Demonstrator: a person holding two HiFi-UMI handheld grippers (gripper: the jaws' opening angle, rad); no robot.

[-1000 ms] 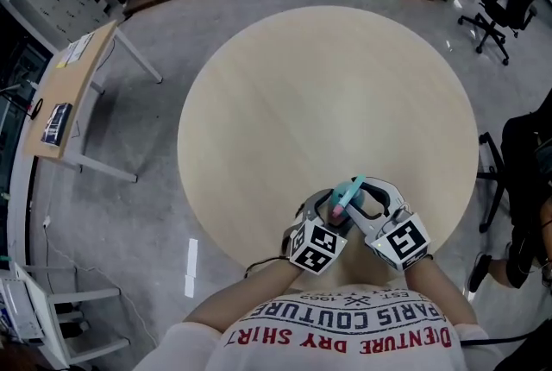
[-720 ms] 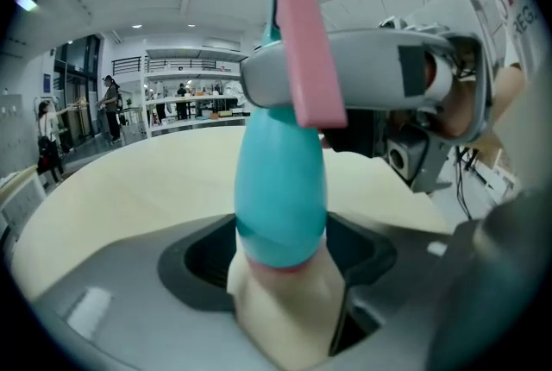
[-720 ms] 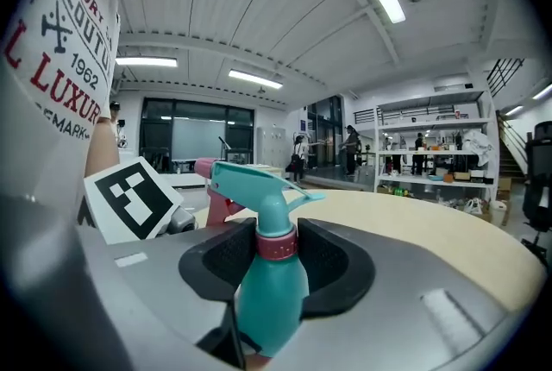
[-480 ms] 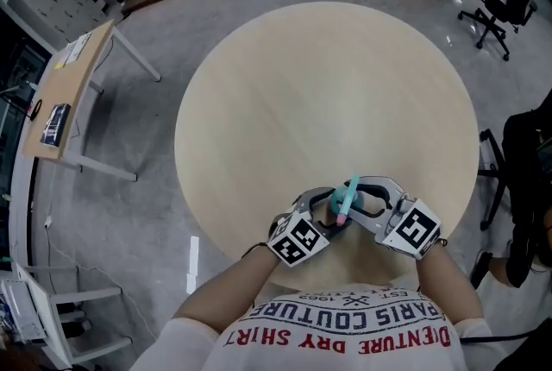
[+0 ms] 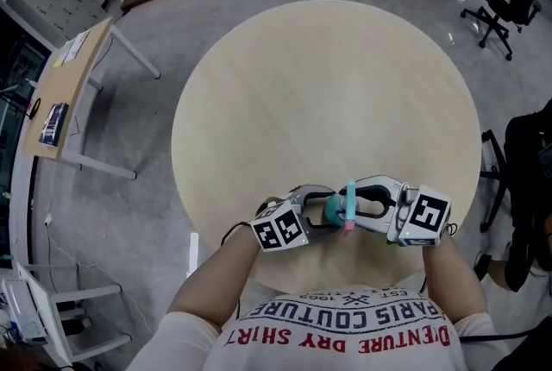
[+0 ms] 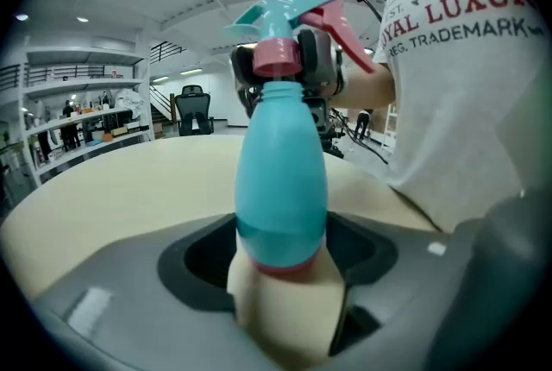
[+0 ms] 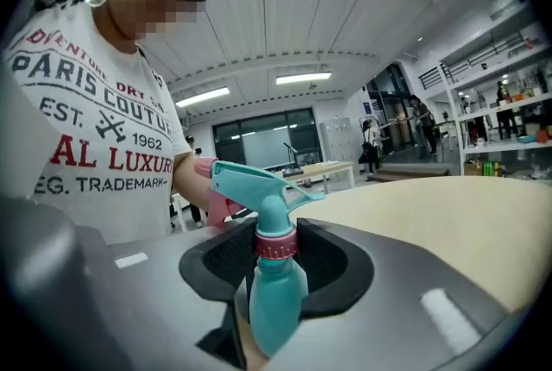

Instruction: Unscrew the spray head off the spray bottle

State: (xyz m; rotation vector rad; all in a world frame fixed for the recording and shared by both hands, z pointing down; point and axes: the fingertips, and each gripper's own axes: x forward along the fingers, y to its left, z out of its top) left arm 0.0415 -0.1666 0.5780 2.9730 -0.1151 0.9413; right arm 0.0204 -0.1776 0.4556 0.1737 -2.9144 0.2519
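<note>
- The left gripper's (image 5: pixel 323 215) jaws clench the spray bottle's (image 6: pixel 281 179) base, hiding its bottom.
- The right gripper's (image 5: pixel 359 207) jaws grasp the spray head (image 7: pixel 261 185) at its pink collar; its trigger is partly hidden.

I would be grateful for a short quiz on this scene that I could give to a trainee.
1. Multiple choice: which part of the spray bottle does the left gripper grip? A) the trigger B) the lower body C) the nozzle
2. True or false: the spray head is already off the bottle.
3. Short answer: what colour is the collar that the right gripper clamps?

Key: 1) B. 2) False, it sits on the neck. 3) Pink.
</note>
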